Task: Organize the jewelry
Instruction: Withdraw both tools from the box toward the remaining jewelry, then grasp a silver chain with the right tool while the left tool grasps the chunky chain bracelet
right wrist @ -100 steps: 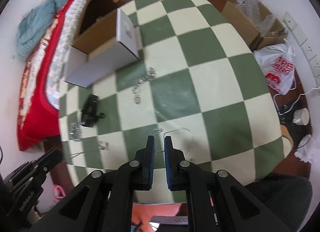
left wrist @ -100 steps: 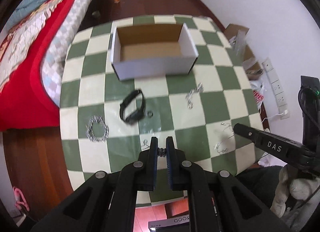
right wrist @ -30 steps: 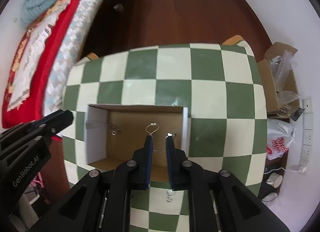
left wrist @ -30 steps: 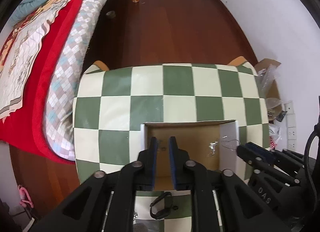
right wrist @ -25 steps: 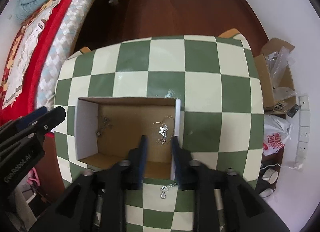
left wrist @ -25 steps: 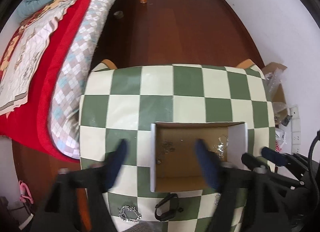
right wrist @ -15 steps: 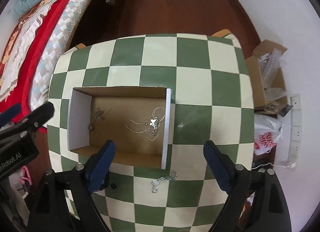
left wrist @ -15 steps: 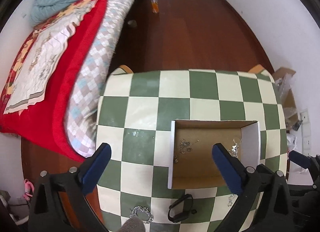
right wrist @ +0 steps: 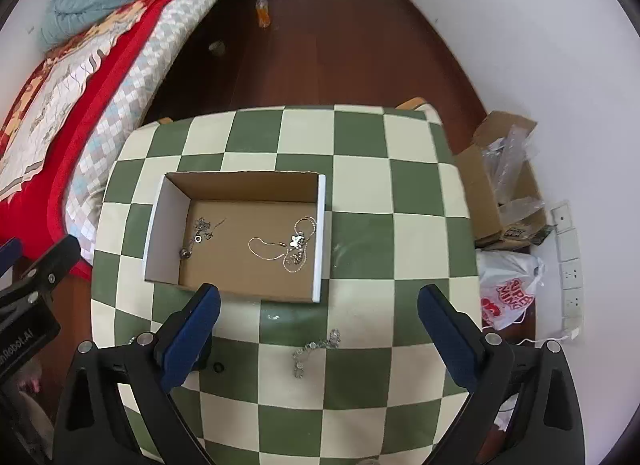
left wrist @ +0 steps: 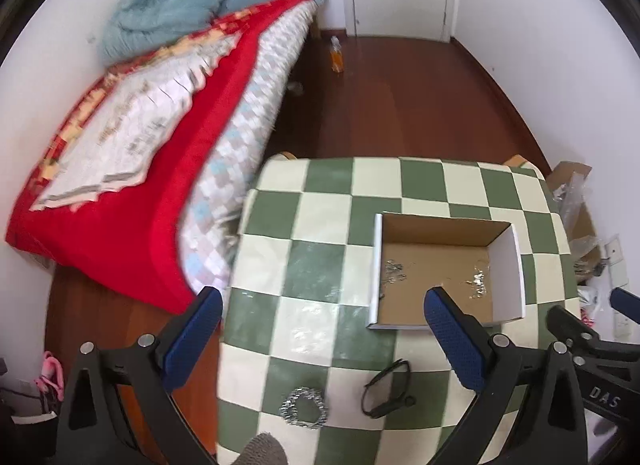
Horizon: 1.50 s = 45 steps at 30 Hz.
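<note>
Now both grippers hang above the desk (right wrist: 360,185) with nothing between their jaws. The left gripper (left wrist: 324,321) has its jaws spread wide; the right gripper (right wrist: 318,315) has jaws that are opening the last little way, also empty.

By my reading, a drop into the box (right wrist: 322,233) is just finished: a thin chain (right wrist: 280,249) lies by its right wall and a small cluster (right wrist: 198,235) by its left.

Several pieces lie loose on the desk, so the sorting looks only partly done. A silver bracelet (left wrist: 305,408) and a black band (left wrist: 386,383) sit in front of the box in the left view, and a short silver chain (right wrist: 316,347) lies just ahead of the right gripper, with a small dark ring (right wrist: 218,367) near it.

The next move probably calls for each gripper to come down over one of these and close on it. The chain is thin and limp, so the jaws would need to pinch low, right at the cloth, or it could slip out.

Readable writing: "DAS" on the right gripper's side (left wrist: 604,403), part of "GenRobot.AI" on the left gripper's body (right wrist: 18,341), and red letters like "SUPER MING" on a white bag (right wrist: 508,289) on the floor.
</note>
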Each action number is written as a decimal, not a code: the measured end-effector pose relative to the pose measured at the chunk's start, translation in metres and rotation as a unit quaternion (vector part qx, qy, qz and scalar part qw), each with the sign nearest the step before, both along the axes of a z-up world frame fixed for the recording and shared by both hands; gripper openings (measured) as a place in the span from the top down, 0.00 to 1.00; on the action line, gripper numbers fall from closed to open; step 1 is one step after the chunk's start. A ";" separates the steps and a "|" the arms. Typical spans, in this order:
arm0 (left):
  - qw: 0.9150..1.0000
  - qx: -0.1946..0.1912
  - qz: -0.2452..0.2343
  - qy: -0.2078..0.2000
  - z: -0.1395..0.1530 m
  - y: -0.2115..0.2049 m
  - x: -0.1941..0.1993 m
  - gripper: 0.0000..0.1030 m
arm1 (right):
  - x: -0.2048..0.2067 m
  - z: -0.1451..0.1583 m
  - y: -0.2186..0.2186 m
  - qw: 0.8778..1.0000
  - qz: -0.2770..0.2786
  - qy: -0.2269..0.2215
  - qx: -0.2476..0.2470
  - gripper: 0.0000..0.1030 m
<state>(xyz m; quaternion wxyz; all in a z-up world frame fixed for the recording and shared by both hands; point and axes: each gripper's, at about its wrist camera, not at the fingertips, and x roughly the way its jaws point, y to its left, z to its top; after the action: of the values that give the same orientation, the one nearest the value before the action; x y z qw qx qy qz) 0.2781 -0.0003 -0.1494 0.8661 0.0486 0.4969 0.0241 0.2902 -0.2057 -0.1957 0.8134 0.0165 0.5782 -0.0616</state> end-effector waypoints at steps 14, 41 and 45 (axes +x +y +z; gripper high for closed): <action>0.996 -0.008 0.002 -0.087 0.058 0.013 -0.074 0.00 | -0.085 0.059 0.012 0.996 -0.011 -0.090 -0.022 0.03; 0.988 0.037 0.124 0.079 -0.085 0.099 -0.122 0.00 | -0.126 -0.050 0.011 0.995 -0.042 0.009 0.088 0.29; 0.982 0.021 0.152 0.109 -0.109 0.113 -0.119 0.00 | -0.120 -0.102 0.000 0.991 -0.067 0.047 0.102 0.38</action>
<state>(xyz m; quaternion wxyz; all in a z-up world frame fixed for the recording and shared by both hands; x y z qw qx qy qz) 0.1594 0.1131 -0.2589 0.7917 -0.0074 0.5894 0.1605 0.1706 -0.2062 -0.2981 0.7737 0.1348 0.6164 -0.0570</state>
